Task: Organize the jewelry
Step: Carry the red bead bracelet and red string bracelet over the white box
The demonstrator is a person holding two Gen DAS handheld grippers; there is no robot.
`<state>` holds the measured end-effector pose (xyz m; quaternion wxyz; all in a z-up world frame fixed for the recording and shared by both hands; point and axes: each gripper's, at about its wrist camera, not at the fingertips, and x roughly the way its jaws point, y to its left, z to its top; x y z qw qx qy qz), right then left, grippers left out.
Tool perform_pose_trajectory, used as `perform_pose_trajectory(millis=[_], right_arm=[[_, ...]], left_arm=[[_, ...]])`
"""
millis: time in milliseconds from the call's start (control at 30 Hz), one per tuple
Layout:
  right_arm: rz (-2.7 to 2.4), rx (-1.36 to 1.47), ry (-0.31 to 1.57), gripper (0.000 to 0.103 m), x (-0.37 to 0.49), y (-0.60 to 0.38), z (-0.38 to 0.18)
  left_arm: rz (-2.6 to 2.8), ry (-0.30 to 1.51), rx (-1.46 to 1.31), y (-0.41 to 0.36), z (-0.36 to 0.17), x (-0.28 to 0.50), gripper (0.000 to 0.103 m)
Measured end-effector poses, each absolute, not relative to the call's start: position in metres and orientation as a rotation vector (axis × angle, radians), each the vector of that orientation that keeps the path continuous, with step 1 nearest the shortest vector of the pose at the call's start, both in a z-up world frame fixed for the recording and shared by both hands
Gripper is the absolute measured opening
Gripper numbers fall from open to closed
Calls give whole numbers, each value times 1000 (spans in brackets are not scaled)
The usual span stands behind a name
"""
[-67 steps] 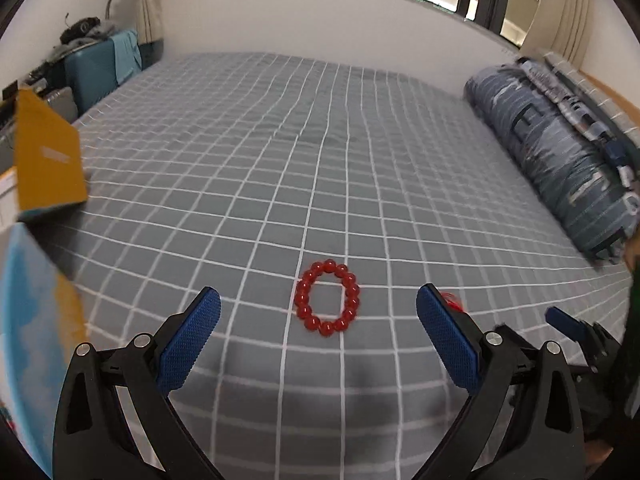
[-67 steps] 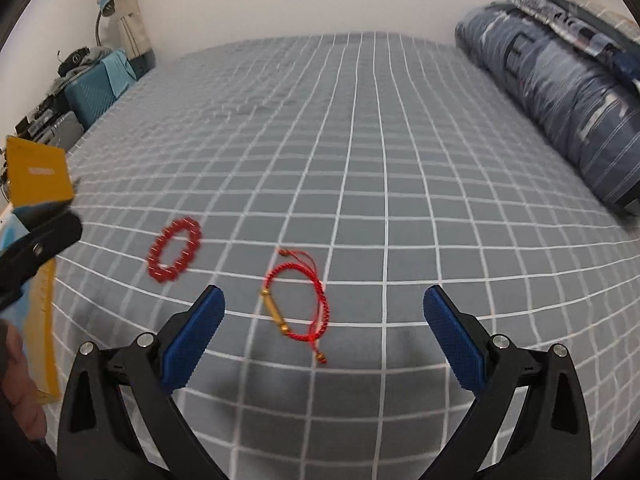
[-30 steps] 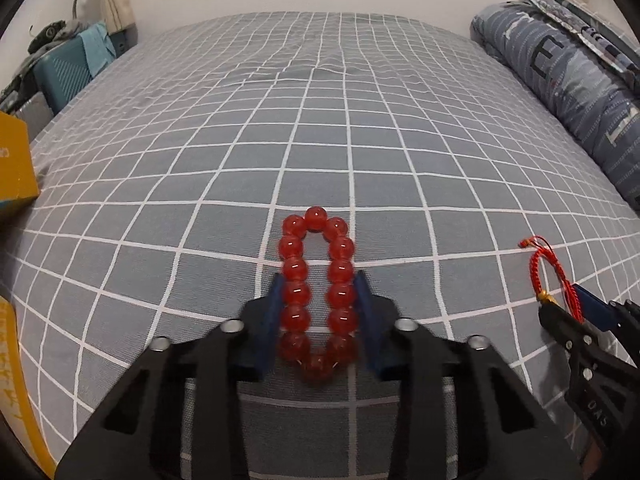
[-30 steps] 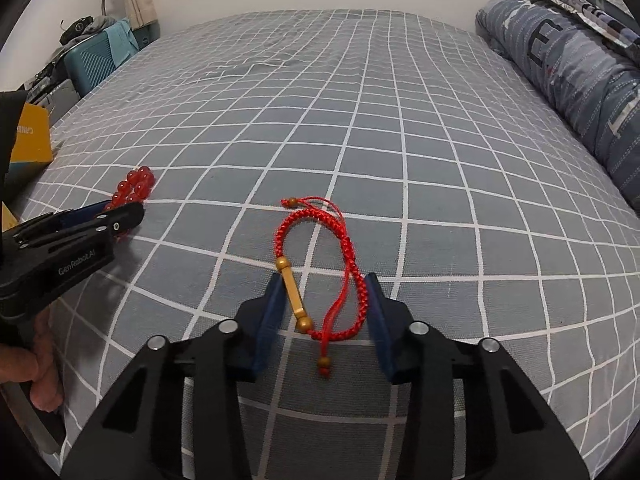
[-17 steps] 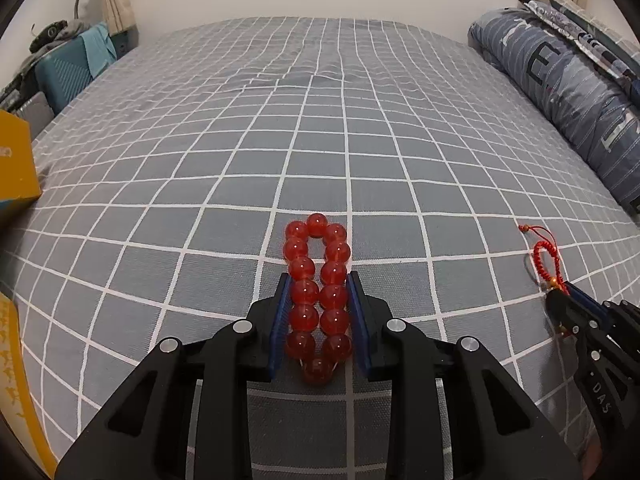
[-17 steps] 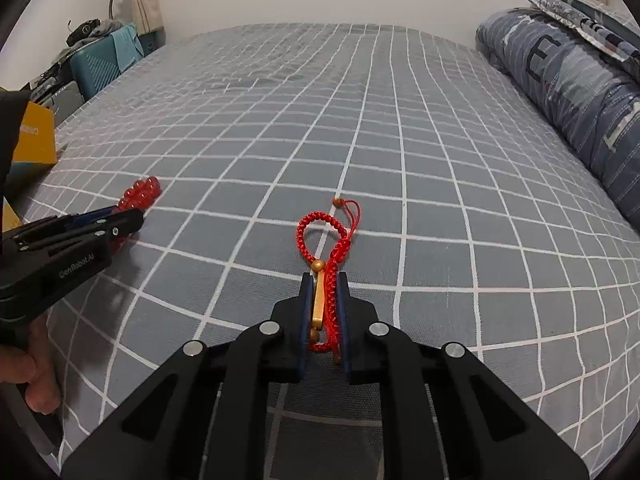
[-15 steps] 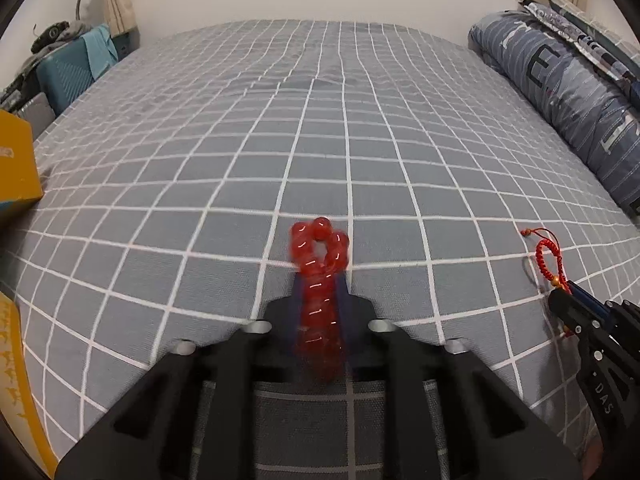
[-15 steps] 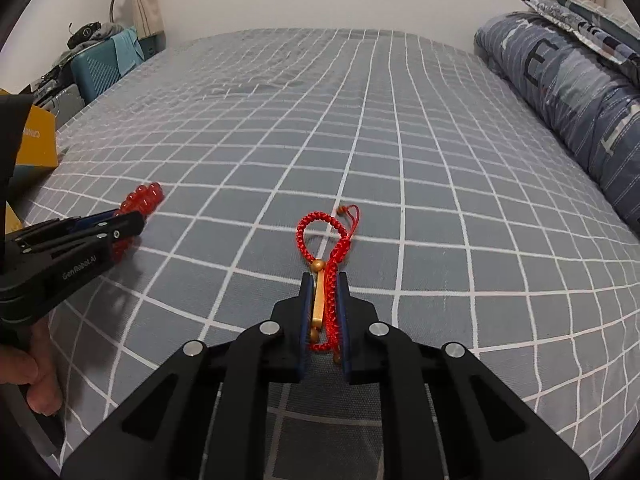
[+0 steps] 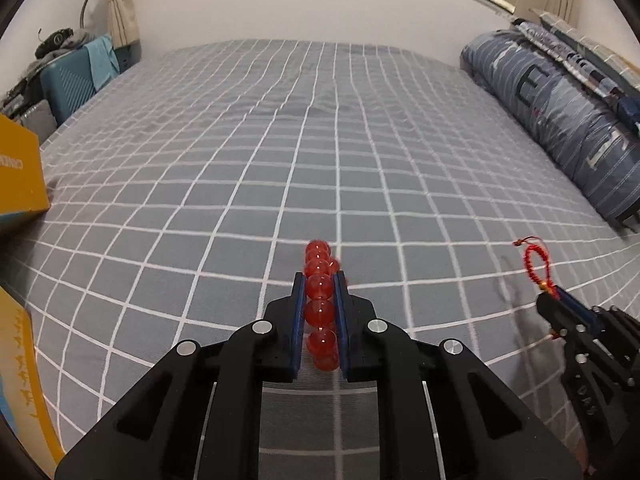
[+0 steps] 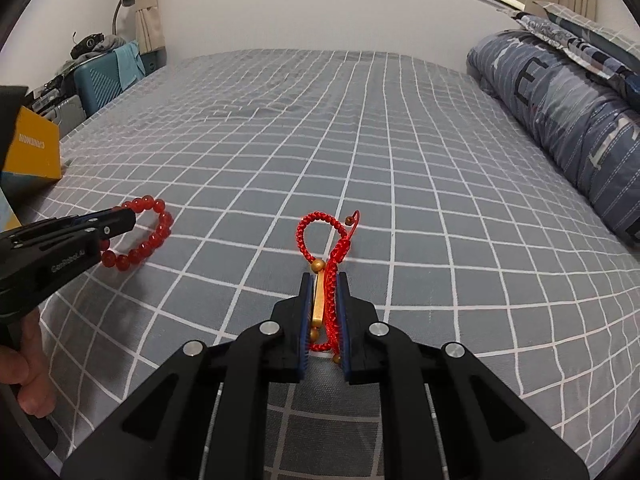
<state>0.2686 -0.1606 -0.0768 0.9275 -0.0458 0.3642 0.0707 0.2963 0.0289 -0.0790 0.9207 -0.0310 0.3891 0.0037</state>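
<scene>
My left gripper [image 9: 319, 280] is shut on a red bead bracelet [image 9: 320, 308], squeezed into a narrow line and held above the grey checked bed sheet [image 9: 280, 160]. From the right wrist view the same bracelet [image 10: 148, 236] hangs from the left gripper [image 10: 124, 218]. My right gripper [image 10: 323, 280] is shut on a red cord bracelet with a gold tube [image 10: 326, 264], its loop sticking out forward. In the left wrist view that cord bracelet [image 9: 536, 264] and the right gripper [image 9: 554, 298] are at the right.
A yellow box [image 9: 18, 176] stands at the left edge of the bed and also shows in the right wrist view [image 10: 36, 150]. A rolled blue quilt [image 9: 560, 120] lies along the right side. A teal suitcase [image 10: 104, 80] stands beyond the bed's far left.
Both grippers closed from wide open onto their bracelets, then lifted them off the sheet. The bead bracelet is now squeezed flat and the view sits higher above the bed.
</scene>
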Motion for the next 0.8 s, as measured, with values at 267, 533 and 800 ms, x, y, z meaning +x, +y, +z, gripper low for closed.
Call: perform_pose_trajectory(millis=[267,533,800], right_arm=[[127,-86,715,11,266,-165,-70],[102,-83,681,11,258,-166,-58],[95,-58,639,11,240,-169,-37]], left_arm=[[-15,706,-58,15,-57,282,13],[-6,629,-50,13,-41,272,13],[32,529,-47,14,-13,244,13]])
